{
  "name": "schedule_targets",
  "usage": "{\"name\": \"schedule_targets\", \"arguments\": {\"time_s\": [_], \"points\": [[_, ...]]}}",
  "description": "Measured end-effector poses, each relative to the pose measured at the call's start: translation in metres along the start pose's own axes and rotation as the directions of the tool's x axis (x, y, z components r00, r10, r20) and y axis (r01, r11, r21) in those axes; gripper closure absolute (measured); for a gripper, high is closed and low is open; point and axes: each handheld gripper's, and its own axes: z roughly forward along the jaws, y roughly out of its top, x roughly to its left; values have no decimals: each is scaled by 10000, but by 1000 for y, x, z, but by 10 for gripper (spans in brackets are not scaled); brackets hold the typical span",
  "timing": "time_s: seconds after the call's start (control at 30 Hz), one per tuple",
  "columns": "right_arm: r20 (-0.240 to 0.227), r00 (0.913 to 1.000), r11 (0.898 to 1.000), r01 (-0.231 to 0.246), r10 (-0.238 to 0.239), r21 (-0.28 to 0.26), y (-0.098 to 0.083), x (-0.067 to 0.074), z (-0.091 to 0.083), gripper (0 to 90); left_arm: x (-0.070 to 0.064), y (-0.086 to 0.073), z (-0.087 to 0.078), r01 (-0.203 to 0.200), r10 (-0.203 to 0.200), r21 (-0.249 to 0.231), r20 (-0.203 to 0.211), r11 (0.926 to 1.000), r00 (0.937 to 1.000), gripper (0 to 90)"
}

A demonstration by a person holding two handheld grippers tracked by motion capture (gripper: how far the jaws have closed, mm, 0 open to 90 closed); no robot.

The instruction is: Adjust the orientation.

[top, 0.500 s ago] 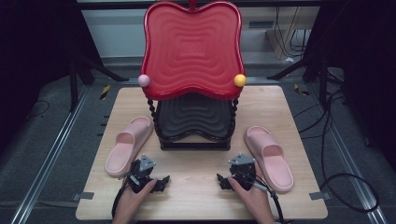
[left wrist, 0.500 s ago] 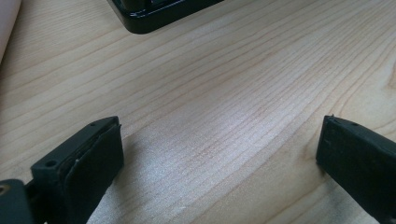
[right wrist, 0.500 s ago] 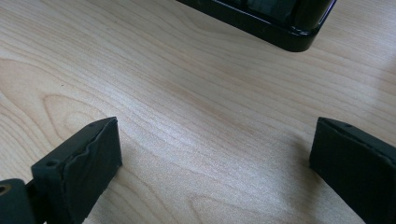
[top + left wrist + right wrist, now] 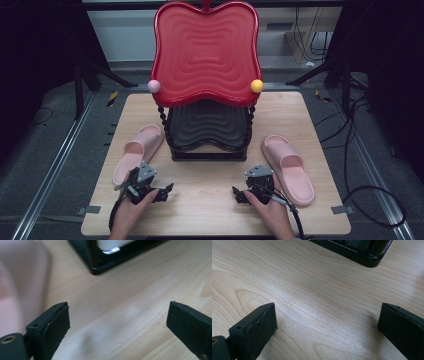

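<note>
Two-tier rack (image 4: 207, 125), red tray over black, centre-back of worktop (image 4: 210, 210); pink slippers (image 4: 137, 152) (image 4: 289, 167) flank it; left claw (image 4: 161, 192) and right claw (image 4: 239, 194), both wide open and empty, lie before it: either slipper, soft and low, may skid from a shallow pinch.

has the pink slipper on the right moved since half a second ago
No. The right slipper lies where it did, beside the black rack base and near the table's right edge.
</note>
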Motion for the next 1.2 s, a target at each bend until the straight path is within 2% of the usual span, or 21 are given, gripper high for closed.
{"name": "schedule_targets", "arguments": {"time_s": [0.13,0.17,0.2,0.23,0.27,0.37,0.47,0.5,0.53,0.6,0.63,0.73,0.77,0.83,0.87,0.9,0.93,0.97,1.03,1.1,1.2], "points": [[-6,10000,10000,11,-11,-1,0,0,0,25,23,11,-21,-319,302,-274,-582,9991,9978,47],[-6,10000,10000,11,-11,-1,0,0,0,25,23,11,-21,-319,302,-274,-582,9991,9978,47],[-9,10000,10000,15,-15,-1,0,0,0,25,30,13,-25,-331,311,-257,-740,9991,9968,47],[-11,10000,10000,19,-19,-3,0,0,0,25,45,16,-30,-356,338,-156,-1017,9992,9942,48],[-11,10000,10000,19,-19,-3,0,0,0,25,45,16,-30,-356,338,-156,-1017,9992,9942,52],[-13,10000,10000,18,-18,-2,0,0,0,24,70,20,-34,-300,311,99,-1409,9995,9895,72],[-13,10000,10000,19,-19,-2,0,0,0,25,90,21,-34,-106,141,230,-1622,9997,9867,118],[-12,10000,10000,20,-20,-3,0,0,0,25,102,20,-33,-56,114,339,-1745,9994,9846,178],[-12,10000,10000,20,-20,-3,0,0,0,25,102,20,-33,-56,114,339,-1745,9994,9846,207],[-11,10000,10000,19,-19,-2,0,0,0,24,113,19,-31,58,43,508,-1956,9987,9807,228],[-10,10000,10000,20,-20,-2,0,0,0,25,119,18,-30,96,28,584,-2080,9982,9781,304],[-12,10000,10000,19,-19,-3,0,0,0,25,125,17,-28,265,-132,590,-2152,9979,9765,361],[-11,10000,10000,19,-19,-3,0,0,0,24,128,16,-26,343,-215,590,-2049,9977,9786,387],[-14,10000,10000,15,-15,-1,0,0,0,25,132,16,-22,483,-349,607,-2041,9970,9783,462],[-14,10000,10000,15,-15,-1,0,0,0,25,134,16,-19,600,-465,618,-1999,9963,9787,462],[-14,10000,10000,22,-22,-4,0,0,0,25,135,16,-16,651,-511,637,-2010,9958,9782,518],[-14,10000,10000,22,-22,-4,0,0,0,25,136,17,-12,653,-490,712,-2102,9953,9764,518],[-13,10000,10000,16,-16,-3,0,0,0,25,138,18,-6,623,-417,874,-2195,9942,9747,556],[-12,10000,10000,20,-20,-2,0,0,0,25,141,19,2,762,-529,1019,-2143,9919,9753,589],[-14,10000,10000,16,-16,-2,0,0,0,25,145,19,8,836,-563,1146,-2236,9899,9731,615],[-12,10000,10000,20,-20,-2,0,0,0,25,147,20,13,988,-705,1198,-2209,9879,9727,647]]}}
